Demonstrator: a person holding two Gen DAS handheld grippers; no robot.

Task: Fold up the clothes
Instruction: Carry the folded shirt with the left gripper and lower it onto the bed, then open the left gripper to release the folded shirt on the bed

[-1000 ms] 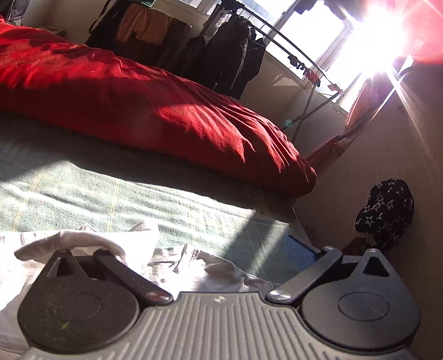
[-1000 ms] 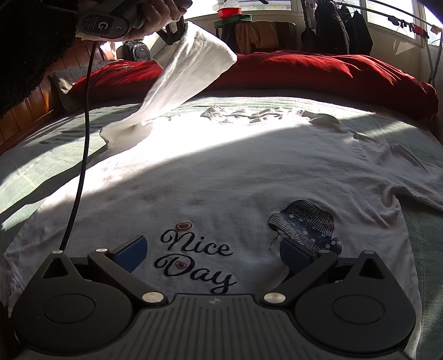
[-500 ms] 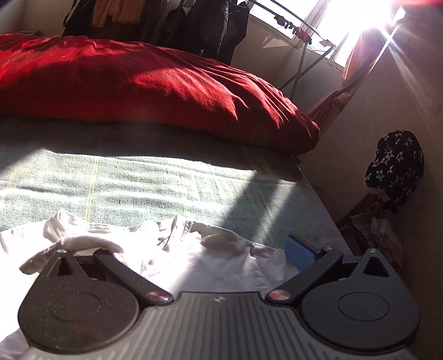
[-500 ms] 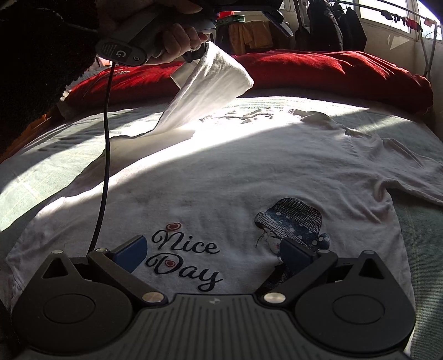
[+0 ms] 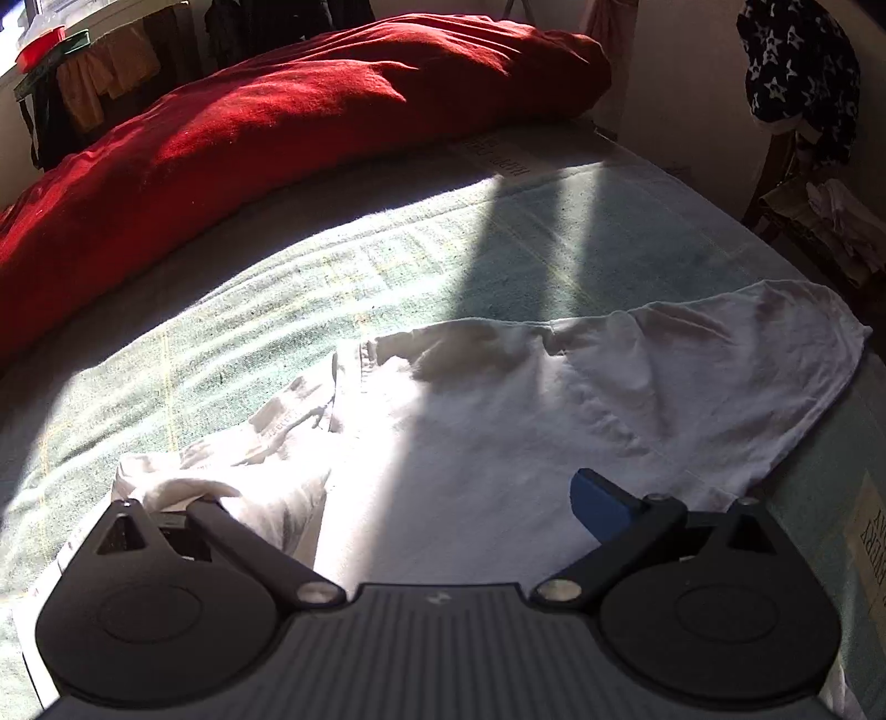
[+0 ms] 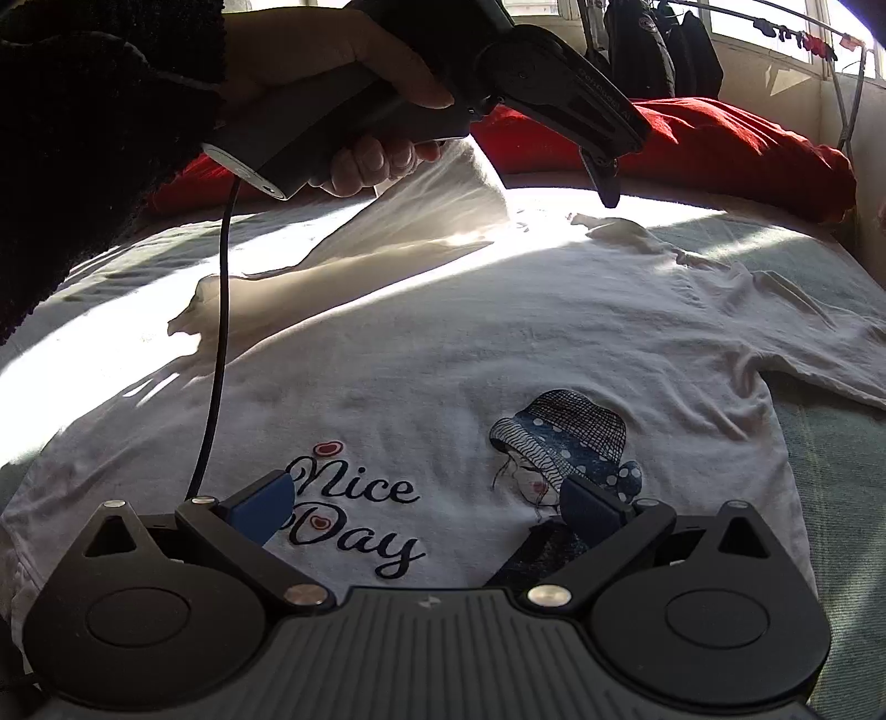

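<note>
A white T-shirt (image 6: 498, 332) with a "Nice Day" print (image 6: 354, 515) and a hatted figure lies flat on the bed. My right gripper (image 6: 426, 504) hovers open just above the print, holding nothing. A hand (image 6: 332, 61) holds my left gripper over the shirt's upper left; one of its fingers (image 6: 606, 177) points down near the collar. The shirt's left sleeve (image 6: 421, 221) rises toward that gripper. In the left wrist view the left gripper (image 5: 382, 498) stands wide open. White sleeve cloth (image 5: 221, 493) is draped over its left finger and hides the tip. The other sleeve (image 5: 747, 360) lies flat.
A red duvet (image 5: 277, 127) is bunched along the far side of the green bedspread (image 5: 332, 277). A star-patterned garment (image 5: 797, 72) hangs on a chair past the bed's right edge. Dark clothes hang on a rack (image 6: 664, 44) by the window. A black cable (image 6: 219, 332) dangles from the left gripper.
The left gripper has swung rightward and down over the shirt, carrying the sleeve inward; its view tipped from the window onto the bed. The right gripper has barely moved.
</note>
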